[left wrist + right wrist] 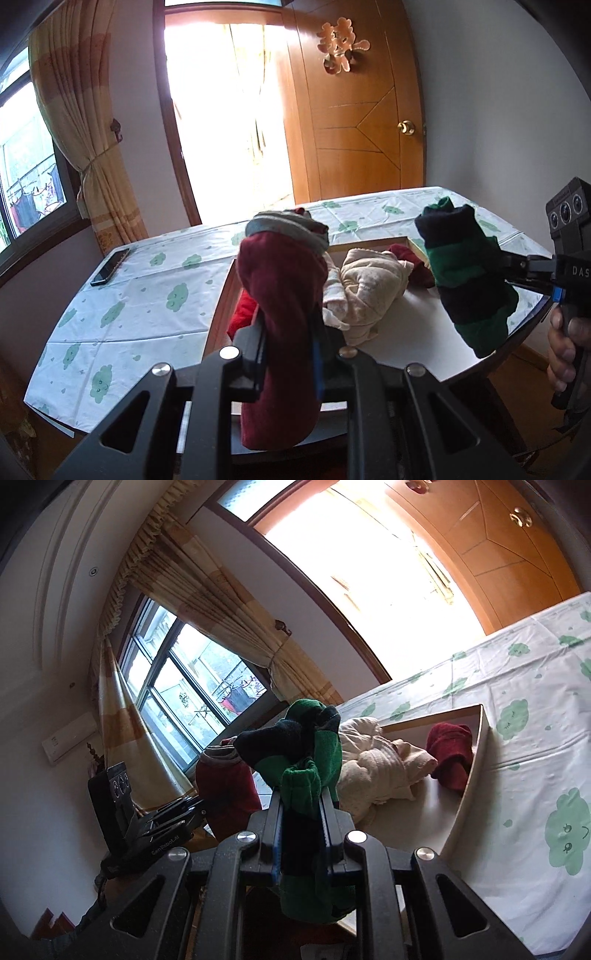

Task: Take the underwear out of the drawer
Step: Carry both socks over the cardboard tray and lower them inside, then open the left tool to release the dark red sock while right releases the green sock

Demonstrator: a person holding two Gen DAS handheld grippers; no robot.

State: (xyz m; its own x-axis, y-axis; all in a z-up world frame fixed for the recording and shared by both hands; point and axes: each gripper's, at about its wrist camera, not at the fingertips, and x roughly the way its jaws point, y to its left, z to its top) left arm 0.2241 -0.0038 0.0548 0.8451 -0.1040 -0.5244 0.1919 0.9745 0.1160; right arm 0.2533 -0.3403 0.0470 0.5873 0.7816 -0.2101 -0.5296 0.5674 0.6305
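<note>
With both claws clamped on cloth, two pieces are up and clear of the drawer (373, 347).

My left gripper (288, 354) is pinched shut on the maroon underwear (280, 295), grey waistband on top; my right gripper (301, 827) is pinched shut on the green-and-navy underwear (314, 753), both hanging above the drawer's white floor. Left in the drawer: a cream bundle (369, 291), a dark red piece (448, 753) by the far corner, more red cloth (242, 314) at the near wall. Drawer sits on the cloud-print tablecloth (122, 314). My read: cloth is light, soft, limp, so it sags and swings but won't slip much and can't break. Best hold is a bunched fold or the waistband, pinched deep; a thin edge would likely pull out.
</note>
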